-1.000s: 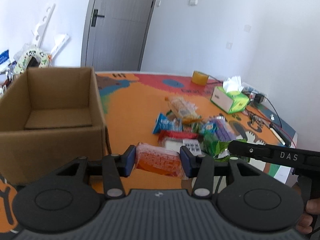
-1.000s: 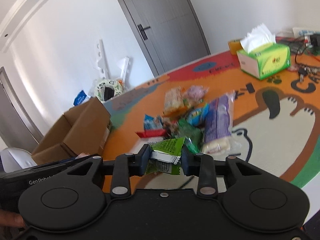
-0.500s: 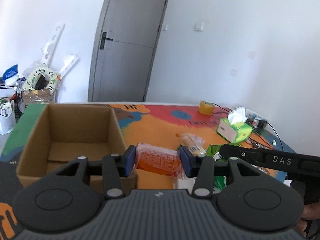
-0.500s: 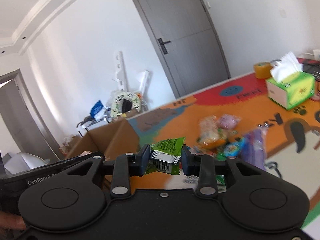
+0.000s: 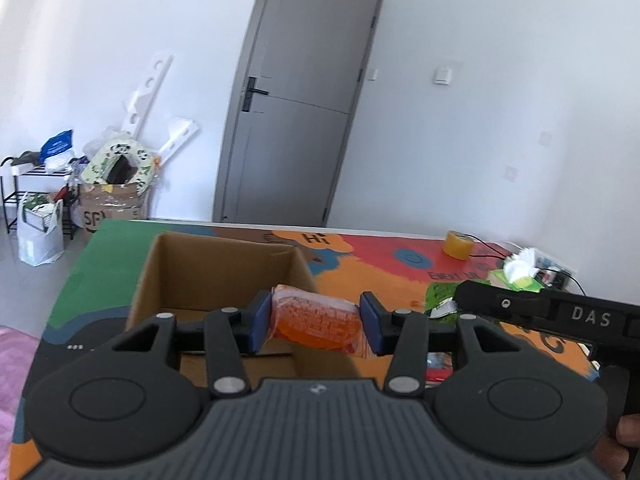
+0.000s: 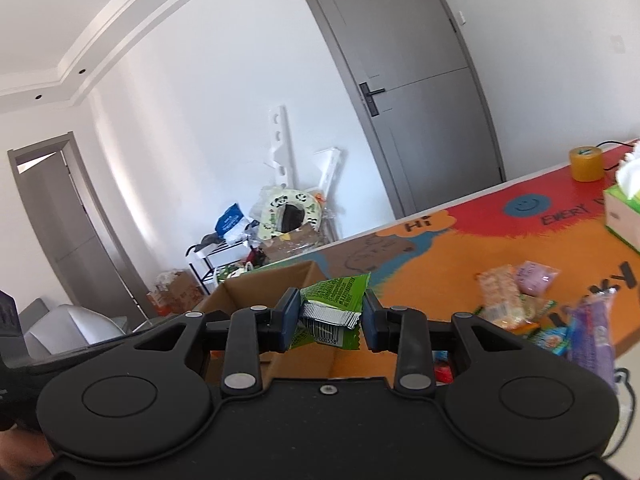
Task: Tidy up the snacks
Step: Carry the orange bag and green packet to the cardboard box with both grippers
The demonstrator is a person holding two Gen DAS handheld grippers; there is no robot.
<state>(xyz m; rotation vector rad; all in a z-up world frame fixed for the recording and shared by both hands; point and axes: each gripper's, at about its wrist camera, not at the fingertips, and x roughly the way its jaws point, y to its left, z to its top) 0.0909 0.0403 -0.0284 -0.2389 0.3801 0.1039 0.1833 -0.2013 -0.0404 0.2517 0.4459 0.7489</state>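
My left fingers gripped an orange pack over the box. My right fingers pinched a green packet, snacks at three o'clock.

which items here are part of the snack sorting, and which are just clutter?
Job:
left gripper holding orange snack pack
right gripper holding green snack packet
cardboard box
snack pile on the table

Lying about:
tape roll
tissue box

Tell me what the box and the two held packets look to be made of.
Box: plain brown cardboard, matte, with raw cut edges. Orange packet: thin clear plastic wrap, glossy and crinkled. Green packet: printed plastic film, likely foil-lined, given its silvery crimped seam.
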